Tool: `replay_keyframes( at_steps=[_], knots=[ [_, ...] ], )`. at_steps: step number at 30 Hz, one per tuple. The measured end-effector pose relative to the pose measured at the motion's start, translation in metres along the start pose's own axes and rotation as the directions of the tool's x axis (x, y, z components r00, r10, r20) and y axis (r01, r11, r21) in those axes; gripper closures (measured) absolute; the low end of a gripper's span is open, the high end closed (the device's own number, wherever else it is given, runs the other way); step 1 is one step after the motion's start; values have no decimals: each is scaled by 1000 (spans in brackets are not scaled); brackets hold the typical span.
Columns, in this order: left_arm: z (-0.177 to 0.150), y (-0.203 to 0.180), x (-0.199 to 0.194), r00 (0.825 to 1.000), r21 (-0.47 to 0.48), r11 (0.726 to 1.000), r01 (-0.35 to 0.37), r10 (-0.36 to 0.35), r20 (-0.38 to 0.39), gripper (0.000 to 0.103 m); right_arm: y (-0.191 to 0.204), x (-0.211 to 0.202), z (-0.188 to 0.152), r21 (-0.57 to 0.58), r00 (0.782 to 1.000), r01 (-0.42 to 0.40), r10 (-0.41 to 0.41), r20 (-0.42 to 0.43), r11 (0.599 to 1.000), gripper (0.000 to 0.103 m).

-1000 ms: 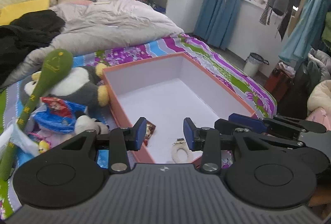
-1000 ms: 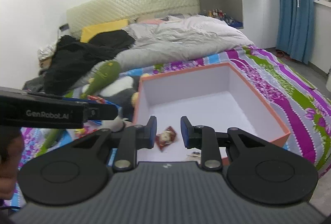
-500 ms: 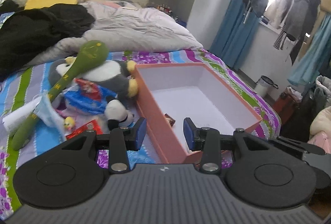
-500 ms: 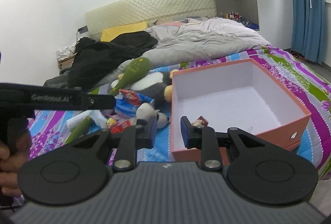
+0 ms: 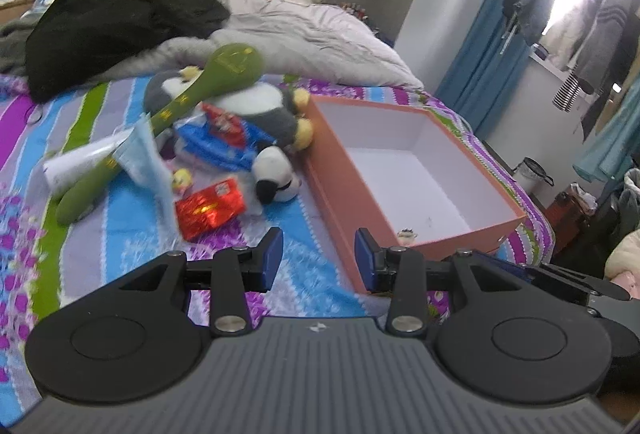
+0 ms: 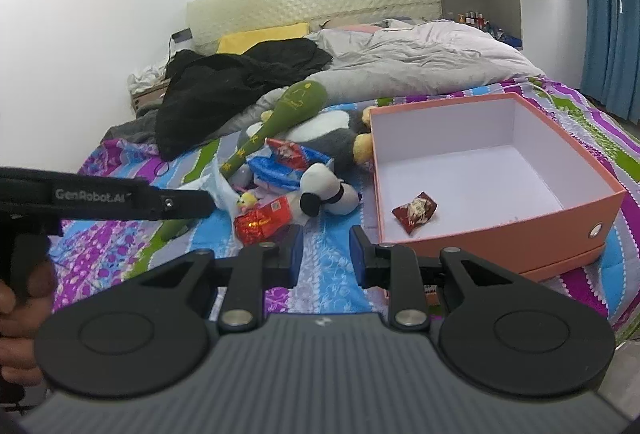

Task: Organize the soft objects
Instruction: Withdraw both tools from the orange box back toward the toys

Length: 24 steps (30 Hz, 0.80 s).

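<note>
An open orange box [image 5: 332, 169] [image 6: 520, 230] with a white inside lies on the striped bedspread; a small red packet [image 6: 415, 211] lies in it. Left of the box is a pile: a grey and white plush penguin [image 5: 268, 113] [image 6: 328, 137], a long green plush club [image 5: 224, 73] [image 6: 296, 101], a small white and black plush [image 5: 276, 179] [image 6: 328, 195], a shiny red packet [image 5: 210, 207] [image 6: 262, 220] and a blue bag [image 5: 224, 149]. My left gripper [image 5: 318, 260] is open and empty above the bedspread at the box's near left corner. My right gripper [image 6: 326, 254] is open and empty, just before the pile and box.
A grey duvet [image 5: 312, 37] and black clothes [image 5: 108, 21] lie further up the bed by the padded headboard [image 6: 316, 5]. A blue face mask [image 5: 140, 157] and white roll lie in the pile. Hanging clothes and a bin [image 5: 532, 173] stand right of the bed.
Both grippers have drawn back and swung left, from over the box toward the pile of toys. Both stay open and empty.
</note>
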<state>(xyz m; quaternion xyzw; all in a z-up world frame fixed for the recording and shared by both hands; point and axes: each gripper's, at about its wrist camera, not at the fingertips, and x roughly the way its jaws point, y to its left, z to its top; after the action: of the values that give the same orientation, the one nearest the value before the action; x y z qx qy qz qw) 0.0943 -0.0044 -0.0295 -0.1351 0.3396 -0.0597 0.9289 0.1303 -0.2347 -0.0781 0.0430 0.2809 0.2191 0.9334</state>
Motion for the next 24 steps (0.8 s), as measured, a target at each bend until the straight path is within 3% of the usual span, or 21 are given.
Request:
replay_keyframes(
  at_steps=[6,10,24],
  knots=[
    [-15,15,-13,999,-38,998,-45,45,0,57,11,-4,-9,-19,1000,-15,15,-20,1000,74],
    [-26,21,-19,998,-26,997,-67,67,12,47,19,-2,-15,-15,999,-28,27,-40,999,74],
    [-40,70,19,991,-100,987,-123,117,-68,47,31,43,-28,-4,989,-6,5,-147,1000,74]
  ],
)
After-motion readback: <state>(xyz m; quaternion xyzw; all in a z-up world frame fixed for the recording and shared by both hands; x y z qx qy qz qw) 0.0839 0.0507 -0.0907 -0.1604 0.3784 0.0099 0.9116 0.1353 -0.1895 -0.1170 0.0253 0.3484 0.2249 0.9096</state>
